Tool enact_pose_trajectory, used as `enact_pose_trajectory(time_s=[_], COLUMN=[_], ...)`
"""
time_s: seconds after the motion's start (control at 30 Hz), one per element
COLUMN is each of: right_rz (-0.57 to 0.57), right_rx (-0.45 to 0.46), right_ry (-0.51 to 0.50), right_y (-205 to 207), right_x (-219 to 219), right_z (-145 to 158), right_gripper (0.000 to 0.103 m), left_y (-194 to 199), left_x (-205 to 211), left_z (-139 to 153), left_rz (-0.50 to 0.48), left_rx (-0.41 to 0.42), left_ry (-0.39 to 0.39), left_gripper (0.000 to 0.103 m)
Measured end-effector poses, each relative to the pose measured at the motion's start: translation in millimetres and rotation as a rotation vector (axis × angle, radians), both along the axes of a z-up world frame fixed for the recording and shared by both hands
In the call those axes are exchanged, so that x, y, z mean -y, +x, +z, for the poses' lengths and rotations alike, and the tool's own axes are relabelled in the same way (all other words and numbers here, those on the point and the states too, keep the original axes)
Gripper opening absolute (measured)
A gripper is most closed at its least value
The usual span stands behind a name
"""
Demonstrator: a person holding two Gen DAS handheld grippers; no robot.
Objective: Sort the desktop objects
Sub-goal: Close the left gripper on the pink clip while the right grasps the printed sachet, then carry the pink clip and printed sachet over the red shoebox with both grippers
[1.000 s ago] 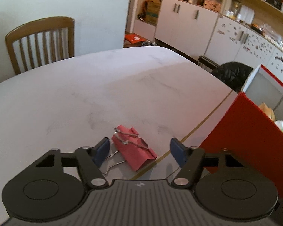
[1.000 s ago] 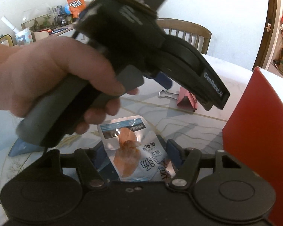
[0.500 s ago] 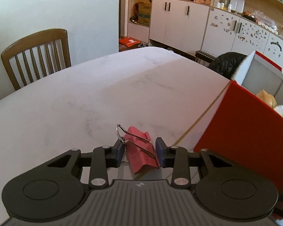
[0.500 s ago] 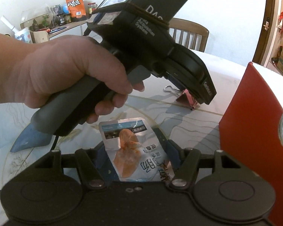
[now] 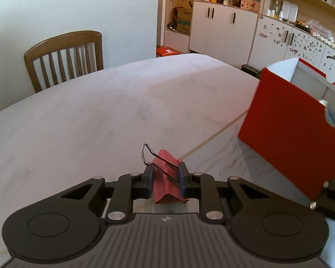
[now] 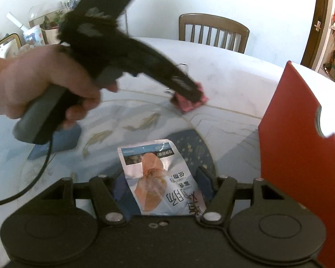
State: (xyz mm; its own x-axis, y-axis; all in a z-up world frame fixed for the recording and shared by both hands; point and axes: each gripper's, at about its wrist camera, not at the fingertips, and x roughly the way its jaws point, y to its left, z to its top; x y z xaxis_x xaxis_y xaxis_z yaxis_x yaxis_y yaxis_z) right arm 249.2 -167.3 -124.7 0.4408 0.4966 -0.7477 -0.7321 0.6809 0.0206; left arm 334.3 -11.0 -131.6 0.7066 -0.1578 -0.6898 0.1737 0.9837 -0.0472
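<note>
The left gripper [image 5: 165, 178] is closing: its jaws, spread wide a second ago around the red binder clip [image 5: 167, 184], are now pinching it, and the clip seems to be coming up off the white table [image 5: 89, 120]. That settles the grasp; carrying it to the red box [image 5: 288, 122] at two o'clock looks like the next step. The right gripper [image 6: 162, 186] is hanging with jaws spread on either side of a snack packet [image 6: 158, 178], which is lying on the table, not clearly pinched.
</note>
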Motion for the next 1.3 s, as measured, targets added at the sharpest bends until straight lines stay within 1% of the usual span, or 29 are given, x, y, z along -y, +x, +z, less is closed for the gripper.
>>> enact_pose_trajectory(time_s=[0.17,0.37,0.6,0.8,0.97,1.1,1.3], right_rz=[0.007,0.001,0.001,-0.004,0.000,0.000,-0.010], right_rx=[-0.014,-0.026,-0.037,-0.032,-0.022,-0.018,0.011], right_ry=[-0.005,-0.011,-0.015,-0.003,0.015,0.034,0.053], right_y=[-13.1,-29.6,-50.3,-63.8,-70.3,-73.8,-70.3], right_x=[6.3,18.5,33.0,44.4,55.6,66.0,79.9], right_z=[4.2,10.3,20.3,34.4,50.1,64.6,88.1], right_gripper=[0.064,0.063,0.063,0.063,0.063,0.063,0.064], left_y=[-37.2,-80.8,-127.5,-155.0,-173.1,-185.6,-193.7], left_x=[-3.1,-3.3,0.8,5.1,13.6,18.3,33.2], left_z=[0.0,2.4,4.6,13.5,25.3,39.8,66.2], left_rz=[0.009,0.040,0.076,0.107,0.112,0.122,0.099], left_rx=[0.003,-0.017,-0.033,-0.042,-0.033,-0.021,0.009], left_ry=[-0.005,-0.049,-0.050,-0.079,-0.095,-0.130,-0.153], left_gripper=[0.020,0.020,0.019,0.016,0.016,0.016,0.016])
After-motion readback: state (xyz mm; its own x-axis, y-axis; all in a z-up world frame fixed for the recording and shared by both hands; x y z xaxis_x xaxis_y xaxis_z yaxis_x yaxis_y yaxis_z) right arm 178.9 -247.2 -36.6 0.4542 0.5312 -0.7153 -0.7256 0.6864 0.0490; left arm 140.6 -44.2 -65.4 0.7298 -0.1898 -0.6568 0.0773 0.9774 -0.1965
